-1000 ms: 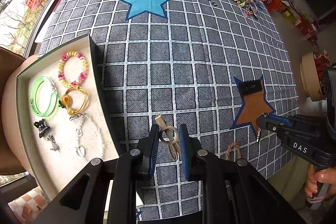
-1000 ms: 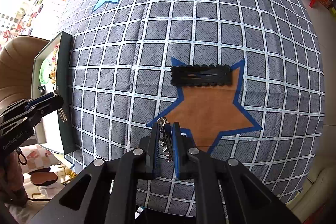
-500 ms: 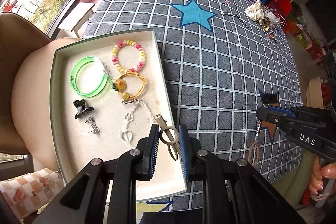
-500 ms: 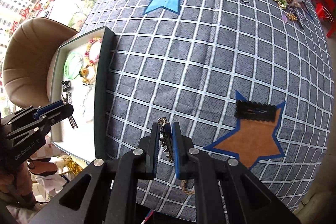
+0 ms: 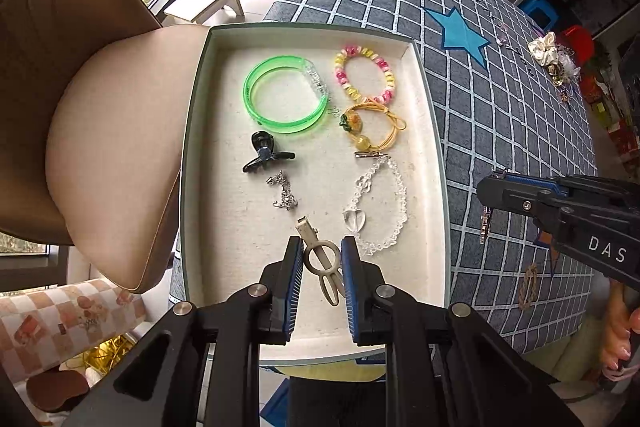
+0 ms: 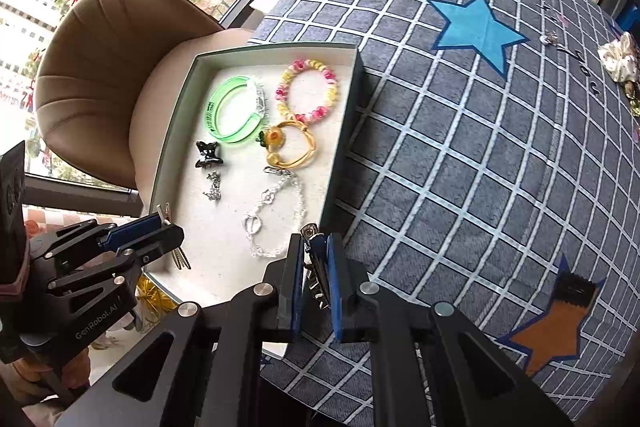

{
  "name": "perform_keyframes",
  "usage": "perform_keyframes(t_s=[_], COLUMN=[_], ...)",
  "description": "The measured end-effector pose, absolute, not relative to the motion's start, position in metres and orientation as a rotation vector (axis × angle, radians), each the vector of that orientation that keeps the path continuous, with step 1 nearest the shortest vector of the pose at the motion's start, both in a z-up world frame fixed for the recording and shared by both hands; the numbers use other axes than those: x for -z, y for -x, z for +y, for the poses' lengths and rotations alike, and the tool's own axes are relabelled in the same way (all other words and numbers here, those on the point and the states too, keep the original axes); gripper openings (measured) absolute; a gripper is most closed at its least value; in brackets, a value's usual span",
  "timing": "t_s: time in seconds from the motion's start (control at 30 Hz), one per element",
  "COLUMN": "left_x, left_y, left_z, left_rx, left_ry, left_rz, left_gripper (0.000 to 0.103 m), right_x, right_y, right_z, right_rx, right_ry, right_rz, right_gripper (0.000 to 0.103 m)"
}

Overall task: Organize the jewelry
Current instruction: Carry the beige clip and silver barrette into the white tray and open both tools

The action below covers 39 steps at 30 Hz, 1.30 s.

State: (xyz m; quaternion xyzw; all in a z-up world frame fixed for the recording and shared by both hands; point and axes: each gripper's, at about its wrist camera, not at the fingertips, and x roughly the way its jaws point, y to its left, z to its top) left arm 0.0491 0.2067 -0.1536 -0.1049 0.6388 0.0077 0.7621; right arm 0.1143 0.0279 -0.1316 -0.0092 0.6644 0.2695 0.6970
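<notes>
**Left wrist view: both clips now up at the tray**

Left wrist camera has my left gripper point(image 5: 321, 259) clamped on the beige hair clip point(image 5: 321, 261), and it's hanging right over the white floor of the jewelry tray point(image 5: 434, 131). A second ago that same clip was out over the checked tabletop point(image 5: 500, 99) with the tray off to the side, so I've swung it a good way across. Half a second ago I was only at the tray's near corner.

Inside the tray: green bangle point(image 5: 285, 95), pink-yellow bead bracelet point(image 5: 365, 74), gold cord bracelet point(image 5: 372, 131), black claw clip point(image 5: 265, 155), small silver charm point(image 5: 283, 191) and the clear bead chain point(image 5: 378, 205), all lying where they were.

My right gripper point(image 6: 313, 281) is pinched shut on a dark toothed hair clip point(image 6: 316, 283), sitting just at the tray's outer wall, above the cloth. Earlier it hovered by the orange star point(image 6: 550, 331); the black snap clip point(image 6: 574, 287) on that star hasn't moved.
</notes>
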Motion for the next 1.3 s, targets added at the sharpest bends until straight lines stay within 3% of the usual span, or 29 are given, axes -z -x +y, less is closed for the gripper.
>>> perform_keyframes(t_s=[0.73,1.3], left_x=[0.216,0.219], left_y=[-0.058,-0.055], left_z=[0.231,0.215], left_rx=[-0.05,-0.047], left_ry=[0.211,0.125], left_rz=[1.473,1.459], left_gripper=[0.026,0.027], right_x=[0.193,0.22], right_y=[-0.138,-0.144], right_z=[0.132,0.154], right_rx=[-0.656,-0.627], right_ry=[0.042,0.071], right_rz=[1.615,1.649], right_gripper=[0.012,0.013])
